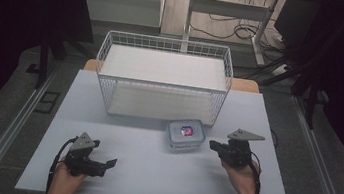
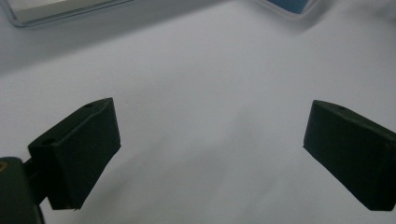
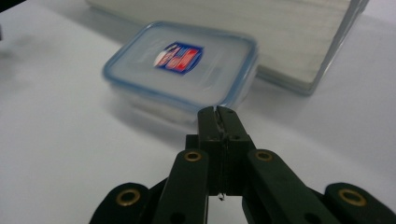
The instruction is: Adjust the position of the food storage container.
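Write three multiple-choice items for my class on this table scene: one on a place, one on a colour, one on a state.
1. Where is the lidded container?
A. inside the wire basket
B. on the table in front of the wire basket
C. held in the tongs

2. What colour is the lid's rim?
A. blue
B. red
C. yellow

3. How are the left tongs set?
A. shut
B. shut on the container
C. open

Key: 1 B, it sits on the white table before the basket; 2 A, a blue edge rings the lid; 3 C, a wide gap with bare table between their jaws, while the right tongs are shut.
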